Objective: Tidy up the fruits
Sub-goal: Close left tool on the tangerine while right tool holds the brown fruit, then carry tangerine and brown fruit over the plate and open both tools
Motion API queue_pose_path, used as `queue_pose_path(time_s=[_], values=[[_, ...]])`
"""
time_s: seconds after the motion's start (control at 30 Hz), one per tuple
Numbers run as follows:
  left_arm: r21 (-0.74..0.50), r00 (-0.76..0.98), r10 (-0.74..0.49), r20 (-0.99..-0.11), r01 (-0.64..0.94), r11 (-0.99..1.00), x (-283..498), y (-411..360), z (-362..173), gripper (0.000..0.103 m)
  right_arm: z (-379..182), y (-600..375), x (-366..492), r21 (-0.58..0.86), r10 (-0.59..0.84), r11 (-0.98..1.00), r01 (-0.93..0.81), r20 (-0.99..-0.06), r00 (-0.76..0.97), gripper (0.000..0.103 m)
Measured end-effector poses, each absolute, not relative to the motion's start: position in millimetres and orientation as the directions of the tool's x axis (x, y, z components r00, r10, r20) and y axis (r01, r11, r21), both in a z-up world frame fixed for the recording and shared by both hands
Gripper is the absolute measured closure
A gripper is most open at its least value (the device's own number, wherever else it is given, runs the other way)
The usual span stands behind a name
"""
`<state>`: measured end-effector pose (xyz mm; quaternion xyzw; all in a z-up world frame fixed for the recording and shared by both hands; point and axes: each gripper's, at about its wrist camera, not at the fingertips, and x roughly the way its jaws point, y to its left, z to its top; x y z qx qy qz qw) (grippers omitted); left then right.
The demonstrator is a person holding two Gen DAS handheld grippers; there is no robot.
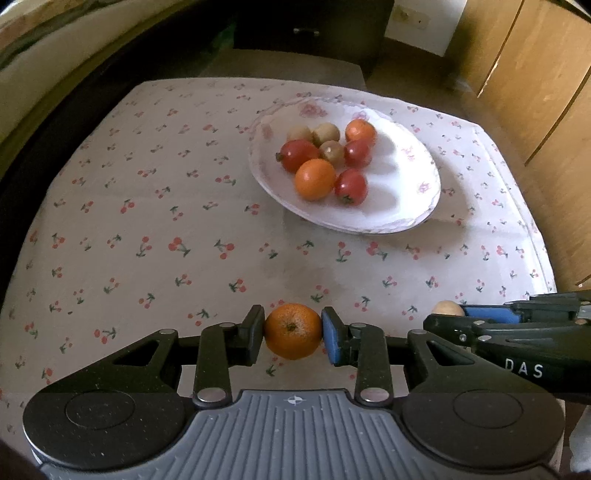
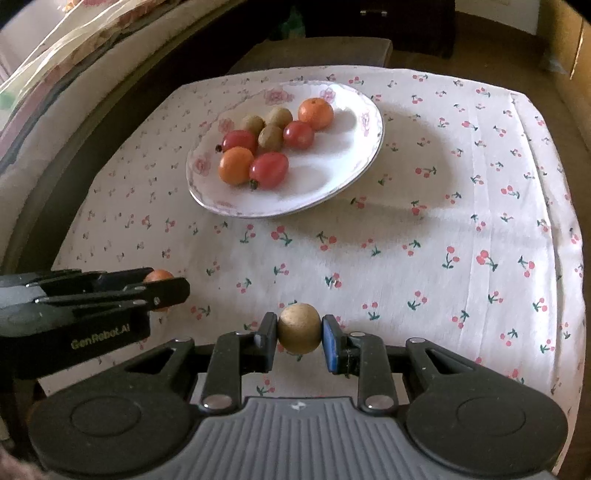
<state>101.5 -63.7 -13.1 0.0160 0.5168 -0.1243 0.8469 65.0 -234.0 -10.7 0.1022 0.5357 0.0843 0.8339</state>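
My left gripper [image 1: 293,334] is shut on a small orange [image 1: 293,331], its pads pressing both sides, just above the cherry-print tablecloth. My right gripper [image 2: 300,332] is shut on a round tan-brown fruit [image 2: 299,328]. Each gripper shows at the edge of the other's view: the right one [image 1: 448,314] with the tan fruit [image 1: 447,307], the left one [image 2: 166,290] with the orange [image 2: 159,276]. A white floral plate [image 1: 406,184] [image 2: 332,177] farther back holds two oranges, three red tomatoes and three tan fruits, grouped on its left half.
The cherry-print tablecloth [image 1: 147,221] covers a small table. Wooden cabinet doors [image 1: 535,92] stand close on the right. A dark bed frame and bedding [image 2: 55,110] run along the left. A dark drawer unit [image 1: 306,33] stands behind the table.
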Motion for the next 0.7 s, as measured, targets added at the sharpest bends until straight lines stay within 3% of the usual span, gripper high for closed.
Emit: queue_pose_path(time_s=[0.7], values=[[-0.135, 0.486, -0.243, -0.840, 0.246, 0.960, 138, -84, 13, 0.061, 15, -243, 111, 0.306, 0.272, 0.952, -0.010, -0.830, 0.488, 0.075]])
